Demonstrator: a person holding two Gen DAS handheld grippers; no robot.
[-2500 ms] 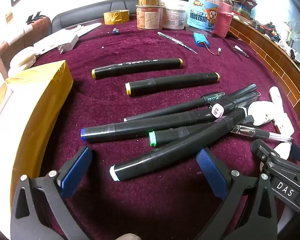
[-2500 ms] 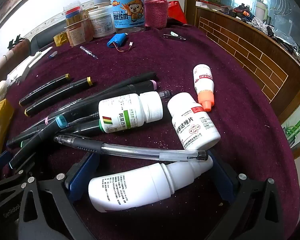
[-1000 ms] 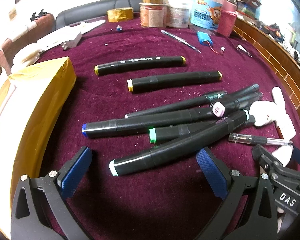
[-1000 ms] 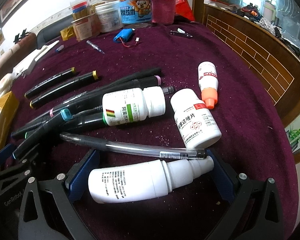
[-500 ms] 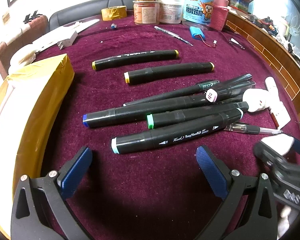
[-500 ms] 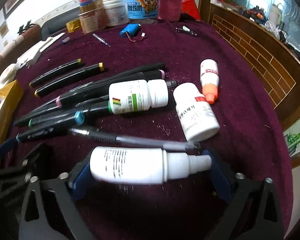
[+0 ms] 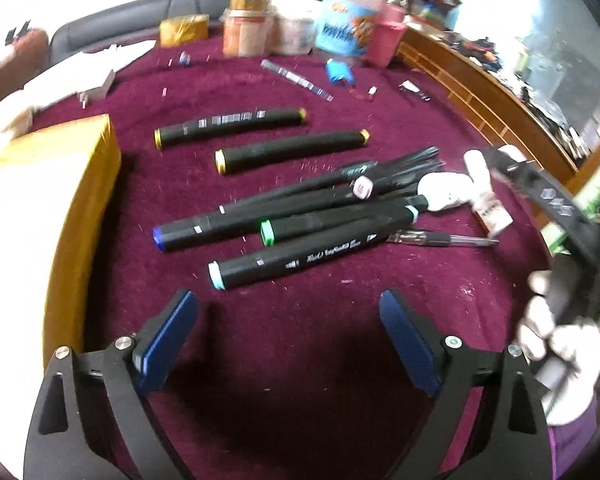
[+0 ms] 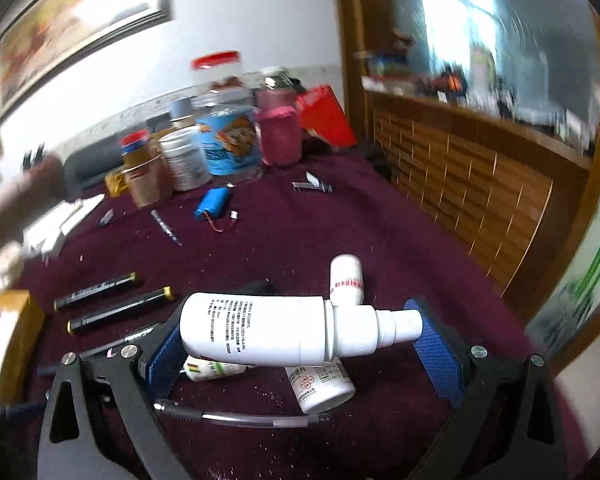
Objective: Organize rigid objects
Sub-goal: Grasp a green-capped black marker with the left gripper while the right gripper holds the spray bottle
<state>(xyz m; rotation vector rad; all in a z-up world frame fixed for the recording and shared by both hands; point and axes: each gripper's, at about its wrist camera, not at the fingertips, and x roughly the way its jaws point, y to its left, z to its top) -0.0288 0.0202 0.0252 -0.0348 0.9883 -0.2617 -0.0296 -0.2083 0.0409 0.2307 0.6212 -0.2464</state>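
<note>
My right gripper (image 8: 298,338) is shut on a white spray bottle (image 8: 280,330), gripped end to end and held crosswise above the maroon cloth (image 8: 380,232). Under it lie two white pill bottles (image 8: 324,384) (image 8: 212,368), a small red-printed bottle (image 8: 346,280) and a clear pen (image 8: 240,416). My left gripper (image 7: 286,304) hovers just short of a black marker with a light-blue cap (image 7: 300,258); its jaws are closing with nothing between them. Beyond lie green-capped (image 7: 340,220) and blue-capped (image 7: 240,220) markers and two yellow-capped ones (image 7: 230,122) (image 7: 292,150).
A yellow-taped box (image 7: 40,200) lies along the left edge. Jars and tubs (image 8: 228,140) crowd the back, with a blue battery pack (image 8: 212,202) in front of them. Wooden panelling (image 8: 480,184) borders the right side. A gloved hand (image 7: 552,344) shows at right in the left wrist view.
The right gripper has lifted the spray bottle off the cloth and tipped upward. The left gripper has drawn back and up from the markers, and its jaws stand slightly narrower.
</note>
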